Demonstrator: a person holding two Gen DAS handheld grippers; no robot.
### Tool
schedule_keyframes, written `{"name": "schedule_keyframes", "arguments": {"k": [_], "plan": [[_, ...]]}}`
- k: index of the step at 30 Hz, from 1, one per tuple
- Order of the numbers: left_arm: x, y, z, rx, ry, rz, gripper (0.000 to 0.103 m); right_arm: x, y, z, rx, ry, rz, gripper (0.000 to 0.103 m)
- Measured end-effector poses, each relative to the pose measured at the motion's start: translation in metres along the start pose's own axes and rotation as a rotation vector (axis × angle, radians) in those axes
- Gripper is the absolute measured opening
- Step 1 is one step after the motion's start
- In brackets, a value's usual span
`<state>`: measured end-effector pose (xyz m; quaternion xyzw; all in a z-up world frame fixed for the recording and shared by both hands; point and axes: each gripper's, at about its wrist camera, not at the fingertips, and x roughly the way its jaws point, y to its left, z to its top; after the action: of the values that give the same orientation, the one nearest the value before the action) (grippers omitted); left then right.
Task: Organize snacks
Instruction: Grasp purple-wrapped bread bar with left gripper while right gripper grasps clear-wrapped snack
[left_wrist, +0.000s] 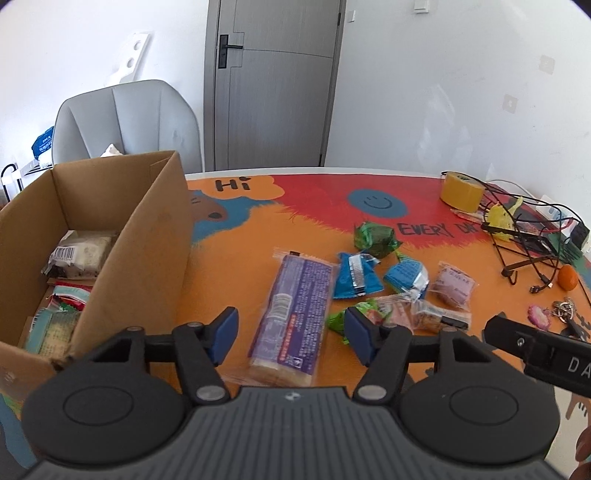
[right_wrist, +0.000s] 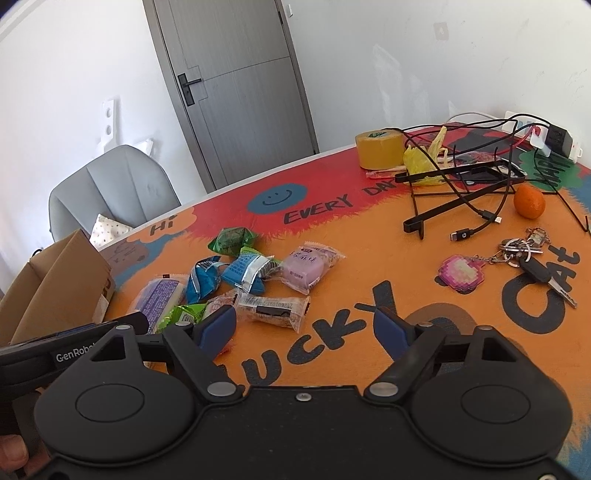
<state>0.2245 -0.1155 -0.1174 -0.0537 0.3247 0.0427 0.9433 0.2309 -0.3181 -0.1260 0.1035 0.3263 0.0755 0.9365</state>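
A cardboard box (left_wrist: 110, 229) stands at the table's (left_wrist: 236, 236) left. Loose snacks lie right of it. The left gripper (left_wrist: 291, 325) straddles the long purple packet (left_wrist: 295, 310), fingers spread, not touching. The right gripper (right_wrist: 304, 325) hangs spread over bare cloth.

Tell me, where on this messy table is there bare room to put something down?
Bare mat lies between the snack pile and the keys, and between the cardboard box and the purple packet. The cables corner is crowded.
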Motion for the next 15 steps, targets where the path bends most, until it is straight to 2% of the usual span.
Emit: {"name": "schedule_keyframes", "arguments": {"k": [15], "plan": [[0.022, 0.015, -0.002, -0.015, 0.021, 0.022, 0.063, 0.031, 0.016, 0.005, -0.032, 0.031, 0.017, 0.08]]}}
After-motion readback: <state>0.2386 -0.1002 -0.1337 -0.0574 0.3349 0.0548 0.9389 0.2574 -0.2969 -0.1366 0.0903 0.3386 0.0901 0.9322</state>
